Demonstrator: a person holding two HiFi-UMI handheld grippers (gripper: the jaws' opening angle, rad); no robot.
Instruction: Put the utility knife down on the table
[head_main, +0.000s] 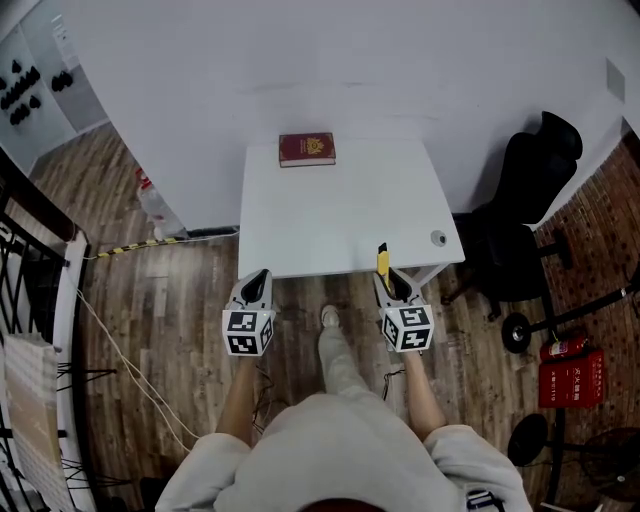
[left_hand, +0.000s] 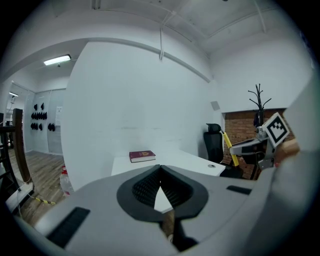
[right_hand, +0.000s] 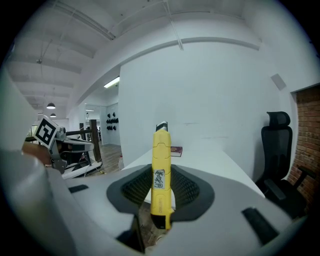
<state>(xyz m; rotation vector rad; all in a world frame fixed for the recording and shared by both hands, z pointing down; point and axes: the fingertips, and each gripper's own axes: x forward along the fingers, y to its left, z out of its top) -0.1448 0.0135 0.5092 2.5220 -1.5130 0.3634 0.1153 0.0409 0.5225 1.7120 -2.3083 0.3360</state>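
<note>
Knife (right_hand: 161, 175) is sitting clamped in our R gripper (head_main: 392, 284), tip poking over the table (head_main: 340, 210) edge; L gripper (head_main: 257, 284) is hanging closed, empty. We're wanting it further over the top, lowered flat, before opening jaws slowly.

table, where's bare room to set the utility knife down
Nearly all of the white table is bare: middle and near edge, from the red book at the far edge to the small round disc by the right edge. Nowhere crowded.
</note>
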